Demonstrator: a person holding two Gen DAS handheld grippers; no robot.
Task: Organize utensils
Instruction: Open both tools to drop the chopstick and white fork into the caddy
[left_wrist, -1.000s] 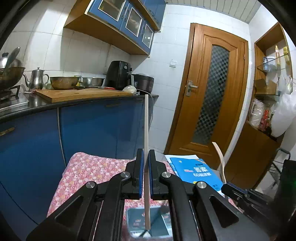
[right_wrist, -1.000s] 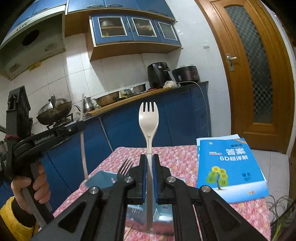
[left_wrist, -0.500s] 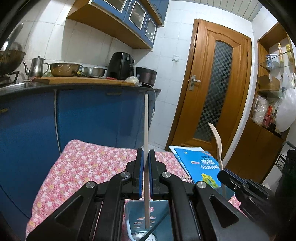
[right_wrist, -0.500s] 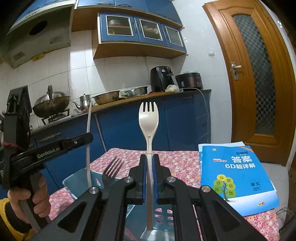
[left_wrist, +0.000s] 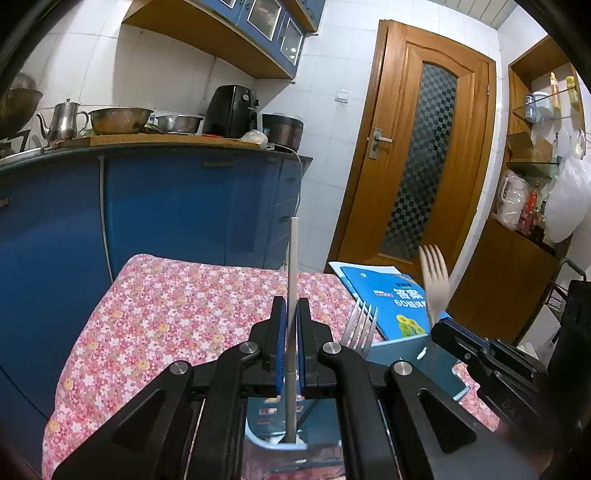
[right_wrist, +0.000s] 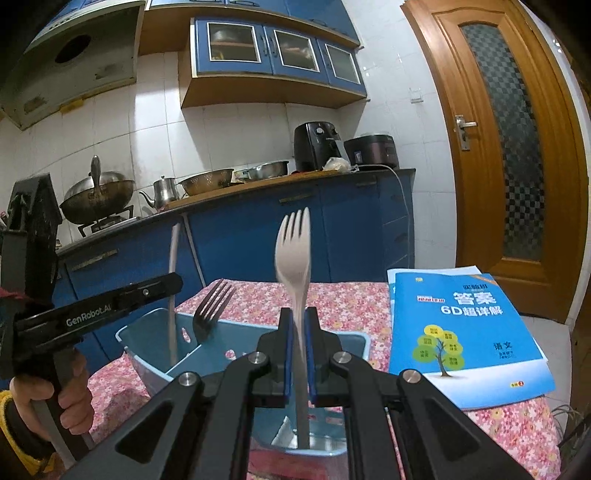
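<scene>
One chopstick (left_wrist: 293, 266), two forks (right_wrist: 293, 251) (right_wrist: 212, 306) (one metal), one bin (right_wrist: 147, 354).

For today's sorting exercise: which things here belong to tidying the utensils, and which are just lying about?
Belong to the job:
- white fork
- thin stick
- metal fork
- blue bin

Just lying about:
- blue book
- kettle
- wok

The fork (right_wrist: 293, 254) looks blurry. The bin's (right_wrist: 147, 325) near side hides behind the tongs. The stick's (left_wrist: 291, 332) bottom end is hidden too.
</scene>
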